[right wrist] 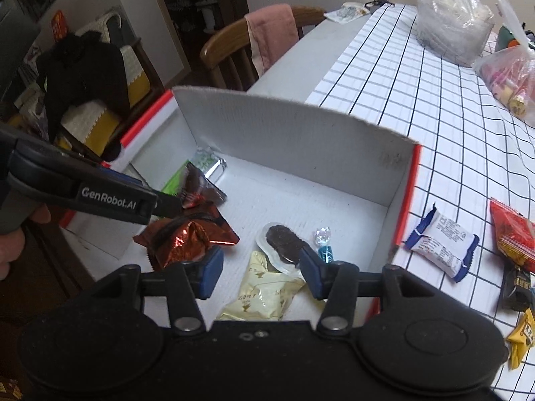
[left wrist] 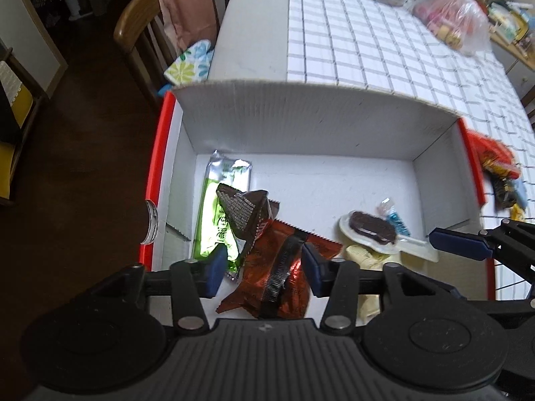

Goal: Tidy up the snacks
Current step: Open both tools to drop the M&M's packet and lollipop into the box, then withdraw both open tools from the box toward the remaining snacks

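Note:
A white cardboard box (left wrist: 301, 127) with red edges stands on the checked tablecloth. Inside lie a green packet (left wrist: 214, 214), a dark brown packet (left wrist: 240, 210), a red-brown foil packet (left wrist: 271, 267), a chocolate biscuit in clear wrap (left wrist: 371, 227), a blue twisted candy (left wrist: 396, 220) and a cream packet (left wrist: 364, 254). My left gripper (left wrist: 264, 272) hangs open over the foil packet, pads clear of it. My right gripper (right wrist: 262, 270) is open above the cream packet (right wrist: 260, 294) and the biscuit (right wrist: 284, 244), holding nothing. The left gripper (right wrist: 174, 205) shows there above the foil packet (right wrist: 187, 240).
Right of the box, loose snacks lie on the cloth: a blue-and-white packet (right wrist: 441, 247), a red one (right wrist: 515, 237), a dark one (right wrist: 516, 287) and a yellow one (right wrist: 521, 337). Plastic bags (right wrist: 451, 23) sit at the far end. A wooden chair (right wrist: 234, 46) stands at the left.

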A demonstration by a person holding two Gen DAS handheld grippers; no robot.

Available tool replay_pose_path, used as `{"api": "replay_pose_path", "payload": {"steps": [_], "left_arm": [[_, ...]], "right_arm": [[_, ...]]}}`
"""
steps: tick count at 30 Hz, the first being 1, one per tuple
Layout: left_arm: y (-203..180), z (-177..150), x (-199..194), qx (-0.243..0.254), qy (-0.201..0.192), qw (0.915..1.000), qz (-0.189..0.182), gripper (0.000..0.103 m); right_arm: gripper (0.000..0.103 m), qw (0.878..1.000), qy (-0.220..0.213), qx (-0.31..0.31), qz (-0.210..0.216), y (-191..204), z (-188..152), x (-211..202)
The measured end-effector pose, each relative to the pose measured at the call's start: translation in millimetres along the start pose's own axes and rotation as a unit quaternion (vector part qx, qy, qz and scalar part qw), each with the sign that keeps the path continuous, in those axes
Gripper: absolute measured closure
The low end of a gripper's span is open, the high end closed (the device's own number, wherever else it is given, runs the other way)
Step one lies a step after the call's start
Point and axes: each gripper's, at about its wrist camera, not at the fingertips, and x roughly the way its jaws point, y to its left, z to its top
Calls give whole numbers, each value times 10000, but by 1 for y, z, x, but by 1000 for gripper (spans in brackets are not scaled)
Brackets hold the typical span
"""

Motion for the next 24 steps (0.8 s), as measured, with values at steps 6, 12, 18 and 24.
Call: {"api": "replay_pose_path", "payload": {"steps": [6,12,18,24], "left_arm": [[-10,-11,-24,112,-347,9993,-68,53],[-22,-22,-51,184,-842,9962,-146,40],[-42,-35,-72,334,-1257,9913,-200,40],[-66,-47,-88,472,-1676,9845,-205,32]], "right_arm": [[46,9996,-272,92,80,-6,-3,-25],[40,9985,-500,139,196,-8,-9,-54],[29,9969,-744,208,159,-17,-19,-80],[18,9944,-994,345,99,-35,-34,-105]]}}
